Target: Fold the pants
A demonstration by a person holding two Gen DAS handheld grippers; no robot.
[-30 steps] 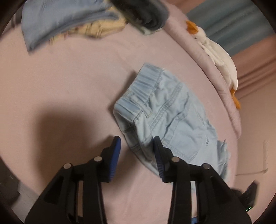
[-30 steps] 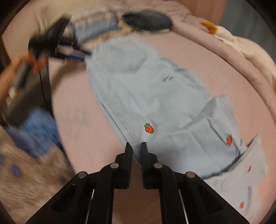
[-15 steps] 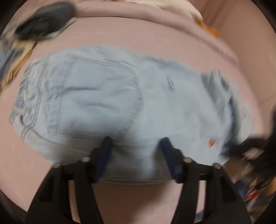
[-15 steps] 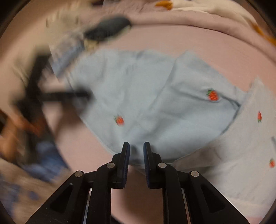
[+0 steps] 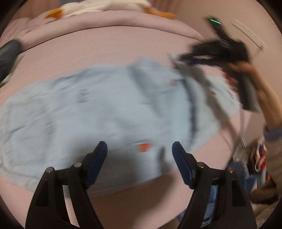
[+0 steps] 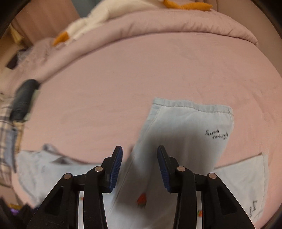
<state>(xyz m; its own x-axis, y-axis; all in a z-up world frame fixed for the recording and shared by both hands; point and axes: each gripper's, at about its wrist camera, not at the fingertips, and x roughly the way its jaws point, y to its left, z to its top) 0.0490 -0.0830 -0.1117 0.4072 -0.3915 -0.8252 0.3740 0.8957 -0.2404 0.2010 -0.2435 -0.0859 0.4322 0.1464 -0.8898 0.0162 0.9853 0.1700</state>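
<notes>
Both tongs have spread since a second ago: the right gripper [image 6: 139, 166], nearly closed then, now has its blue ribbed pads parted with nothing between them, and the left gripper [image 5: 139, 155] gapes wider than before, also holding nothing.

In the left wrist view the pants [image 5: 98, 112], thin pale-blue denim with small red strawberry prints, lie flat and blurred across the middle of the pink bedsheet [image 5: 109, 49], reaching from 9 o'clock towards 3 o'clock. Their near hem sits just beyond the left pads. At 2 o'clock the person's hand [image 5: 246, 70] carries the right tool above the far leg end.

In the right wrist view a trouser leg [image 6: 185, 133] runs from between the pads up to 1 o'clock, ending in a straight stitched hem; dark script is printed near that edge. A second leg end [image 6: 246, 178] lies at 4 o'clock.

Smooth, bare sheet fills the room from 10 to 2 o'clock. A rolled pink quilt [image 6: 158, 22] borders it, with a white plush toy [image 6: 105, 10] with orange parts on top. Dark folded clothing [image 6: 24, 98] sits at 9 o'clock.
</notes>
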